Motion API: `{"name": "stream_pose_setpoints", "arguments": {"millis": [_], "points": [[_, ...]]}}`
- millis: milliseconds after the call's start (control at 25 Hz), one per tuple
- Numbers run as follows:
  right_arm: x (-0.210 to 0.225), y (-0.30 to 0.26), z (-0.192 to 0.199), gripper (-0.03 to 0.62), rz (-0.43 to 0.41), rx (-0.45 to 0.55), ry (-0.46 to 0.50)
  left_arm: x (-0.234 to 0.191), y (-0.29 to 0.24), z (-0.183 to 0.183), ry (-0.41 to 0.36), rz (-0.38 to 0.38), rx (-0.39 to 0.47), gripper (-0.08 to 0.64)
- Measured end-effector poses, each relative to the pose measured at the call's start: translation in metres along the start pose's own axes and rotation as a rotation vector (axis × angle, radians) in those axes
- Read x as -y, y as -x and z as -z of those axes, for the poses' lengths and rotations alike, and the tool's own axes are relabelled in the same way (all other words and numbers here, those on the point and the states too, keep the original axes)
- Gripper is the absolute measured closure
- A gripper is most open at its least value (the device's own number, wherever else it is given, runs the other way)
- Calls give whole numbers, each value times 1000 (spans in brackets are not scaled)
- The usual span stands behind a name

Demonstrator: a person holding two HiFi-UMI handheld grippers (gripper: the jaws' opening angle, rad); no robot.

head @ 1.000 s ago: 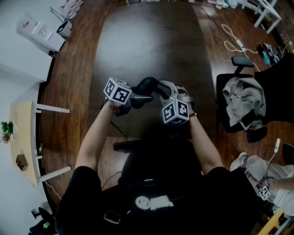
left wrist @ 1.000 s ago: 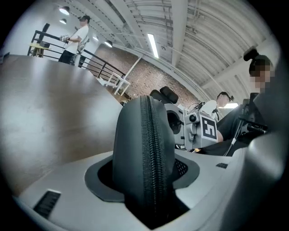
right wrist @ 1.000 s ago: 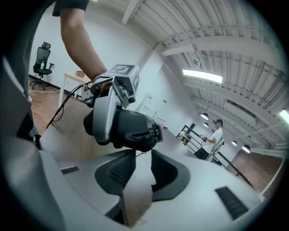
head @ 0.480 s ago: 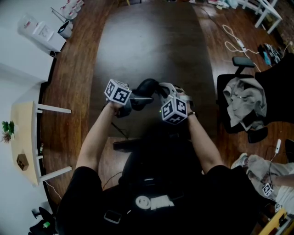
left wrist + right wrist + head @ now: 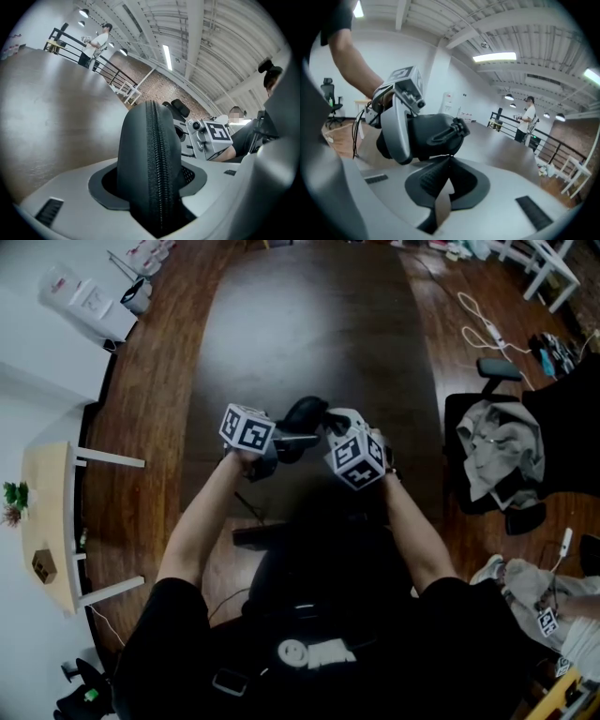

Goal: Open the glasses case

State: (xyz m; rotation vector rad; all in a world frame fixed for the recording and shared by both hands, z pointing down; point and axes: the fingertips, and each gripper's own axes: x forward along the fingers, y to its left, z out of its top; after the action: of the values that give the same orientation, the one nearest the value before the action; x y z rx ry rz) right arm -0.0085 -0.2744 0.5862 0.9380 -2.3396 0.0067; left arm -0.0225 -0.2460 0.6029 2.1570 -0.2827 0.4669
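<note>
- Glasses case [image 5: 303, 414], dark and zippered, is held in the air over the dark wooden table [image 5: 309, 324], at 12 o'clock from the person's forearms.
- Left gripper [image 5: 287, 437] comes at the case from its 8 o'clock in the head view. Its jaws are clamped on the case's two sides, and in the left gripper view the zipper [image 5: 157, 178] runs up the middle between them.
- Right gripper [image 5: 326, 425] sits at the case's 4 o'clock, its marker cube just beside the left one.
- Right gripper's jaws have just been closing and now stand pressed together. Their tips meet right under the case, at 6 o'clock from the dark pull loop [image 5: 446, 131].
- Whether a thin zipper tab is caught between those tips cannot be told.
- Case looks zipped along the visible length.
- Office chair [image 5: 497, 456] draped with clothing stands at 3 o'clock, well apart from the table.
</note>
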Motion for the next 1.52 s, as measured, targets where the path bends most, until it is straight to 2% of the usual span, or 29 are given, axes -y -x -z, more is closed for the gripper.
{"name": "stream_pose_setpoints", "arguments": {"millis": [120,200,280,320,360,440,480,520,600,640,720,760,800,880,960,1040,1160,1280,1360,1440,1520], "points": [[13,2,10,574,-14,-16,-137,-4,-6,-4,7,-31,27,316],[29,10,10,564,4,10,-312,-18,-5,-10,-13,-119,53,314],[44,18,3,558,3,88,-519,-36,5,-22,-4,-225,128,313],[48,20,-1,543,-24,134,-635,-42,11,-29,5,-267,176,314],[50,22,-5,477,-74,183,-758,-45,15,-36,7,-303,218,313],[47,24,-18,266,-220,274,-990,-43,16,-46,-47,-363,241,311],[44,24,-26,242,-283,308,-1073,-39,13,-48,-100,-390,223,311],[42,22,-32,242,-317,325,-1117,-35,10,-49,-159,-417,198,311],[36,12,-40,219,-314,306,-1094,-30,5,-49,-256,-476,159,310],[34,7,-42,195,-299,287,-1064,-27,2,-50,-287,-502,146,310],[33,1,-43,187,-273,273,-1041,-23,-7,-47,-325,-532,118,308],[35,0,-43,192,-261,276,-1043,-22,-11,-46,-333,-531,107,305],[35,-1,-44,260,-257,279,-1042,-23,-13,-44,-329,-520,103,300],[31,-1,-47,280,-292,274,-1022,-24,-10,-37,-301,-456,97,285],[27,2,-45,291,-339,257,-1010,-20,-9,-26,-294,-341,70,259],[29,6,-39,301,-378,258,-1037,-12,-10,-20,-288,-214,54,259],[33,17,-33,307,-446,294,-1098,-1,-2,-22,-256,-82,100,235],[52,29,-31,308,-408,345,-1056,3,12,-28,-232,-7,153,235],[66,37,-28,311,-385,361,-1036,-1,25,-32,-212,-5,189,235],[72,41,-23,313,-396,347,-1033,-9,31,-34,-224,-62,203,235],[73,44,-16,318,-408,329,-1023,-13,26,-37,-272,-128,192,235]]}}
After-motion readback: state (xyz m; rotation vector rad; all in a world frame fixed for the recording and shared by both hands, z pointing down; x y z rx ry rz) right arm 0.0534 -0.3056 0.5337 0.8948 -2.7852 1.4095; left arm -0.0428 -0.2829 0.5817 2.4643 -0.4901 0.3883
